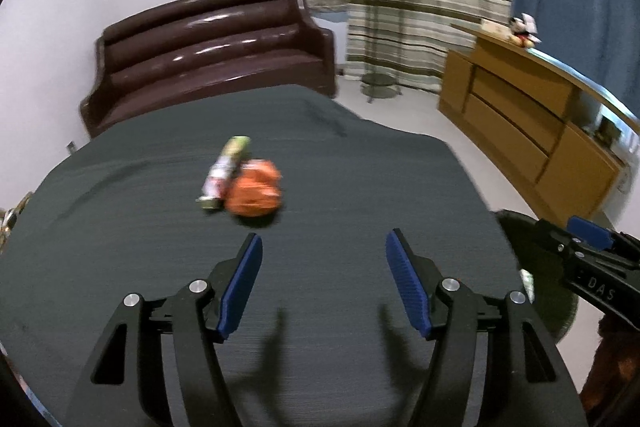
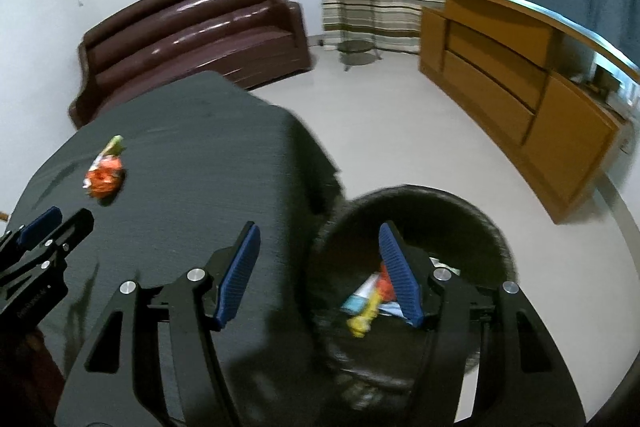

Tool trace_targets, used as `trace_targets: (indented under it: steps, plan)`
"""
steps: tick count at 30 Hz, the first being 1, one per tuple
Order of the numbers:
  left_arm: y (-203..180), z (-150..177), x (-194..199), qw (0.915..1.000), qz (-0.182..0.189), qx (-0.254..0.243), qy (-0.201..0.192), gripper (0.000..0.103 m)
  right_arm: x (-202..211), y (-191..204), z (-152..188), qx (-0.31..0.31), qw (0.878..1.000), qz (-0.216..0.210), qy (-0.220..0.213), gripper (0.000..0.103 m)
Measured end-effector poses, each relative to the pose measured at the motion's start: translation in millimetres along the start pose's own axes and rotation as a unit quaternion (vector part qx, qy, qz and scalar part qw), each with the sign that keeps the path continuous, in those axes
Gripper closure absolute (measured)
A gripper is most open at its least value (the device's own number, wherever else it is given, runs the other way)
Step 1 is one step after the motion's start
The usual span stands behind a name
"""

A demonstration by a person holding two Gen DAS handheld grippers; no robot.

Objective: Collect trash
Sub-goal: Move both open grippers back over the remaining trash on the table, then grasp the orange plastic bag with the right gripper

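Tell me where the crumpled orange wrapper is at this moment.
The crumpled orange wrapper lies on the dark grey tablecloth, touching a green and white wrapper on its left in the left wrist view, ahead of the open left gripper.

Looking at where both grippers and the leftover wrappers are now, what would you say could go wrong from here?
The orange wrapper and green-tipped wrapper lie touching, so the open left gripper may pinch only one. The bin sits below the table edge; a release short of it would likely drop trash on the floor.

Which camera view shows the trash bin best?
The right wrist view: the dark round bin shows its whole rim and the wrappers inside. The left wrist view shows only a sliver of it at the right edge, behind the table.
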State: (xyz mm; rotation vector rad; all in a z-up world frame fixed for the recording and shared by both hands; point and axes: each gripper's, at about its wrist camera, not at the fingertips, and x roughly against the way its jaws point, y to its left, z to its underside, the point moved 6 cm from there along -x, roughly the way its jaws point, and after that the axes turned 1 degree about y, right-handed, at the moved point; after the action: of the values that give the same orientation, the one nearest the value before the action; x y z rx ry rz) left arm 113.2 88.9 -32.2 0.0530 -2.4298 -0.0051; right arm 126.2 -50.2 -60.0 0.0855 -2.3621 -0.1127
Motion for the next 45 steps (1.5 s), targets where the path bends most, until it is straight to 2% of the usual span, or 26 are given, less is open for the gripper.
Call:
trace_targets:
  steps: [8, 15, 23, 28, 31, 34, 37, 45]
  plan:
    - [75.5, 1.4, 4.2, 0.9981, -0.046, 0.042, -0.004, 0.040, -16.1, 94.8, -18.2, 0.053, 0.997, -0.049, -0.001, 0.043]
    - [151.3, 8.4, 1.5, 0.9929, -0.092, 0.075, 0.002, 0.040, -34.6, 161.6, -32.1, 0.084, 0.993, -0.081, 0.004, 0.043]
    - [201.0, 14.2, -7.1, 0.9870, -0.126, 0.099, 0.015, 0.039, -58.8, 209.0, -32.7, 0.104, 0.990, -0.092, 0.019, 0.043]
    - [205.2, 10.8, -11.9, 0.9864, -0.128, 0.102, 0.017, 0.038, -76.7, 220.2, -33.0, 0.106, 0.990, -0.085, 0.033, 0.043]
    - [203.9, 9.6, -15.5, 0.9857, -0.135, 0.099, 0.021, 0.033, -85.1, 224.5, -30.3, 0.107, 0.990, -0.083, 0.045, 0.043]
    - [200.9, 6.8, -19.2, 0.9866, -0.128, 0.099, 0.021, 0.033, -91.7, 227.6, -27.8, 0.112, 0.989, -0.081, 0.054, 0.043]
    - [200.8, 5.6, -22.6, 0.9878, -0.117, 0.101, 0.021, 0.033, -95.2, 226.9, -27.6, 0.115, 0.988, -0.081, 0.060, 0.059]
    - [176.4, -5.8, -33.9, 0.9920, -0.086, 0.090, 0.021, 0.033, -93.2, 210.1, -33.1, 0.108, 0.990, -0.075, 0.050, 0.059]
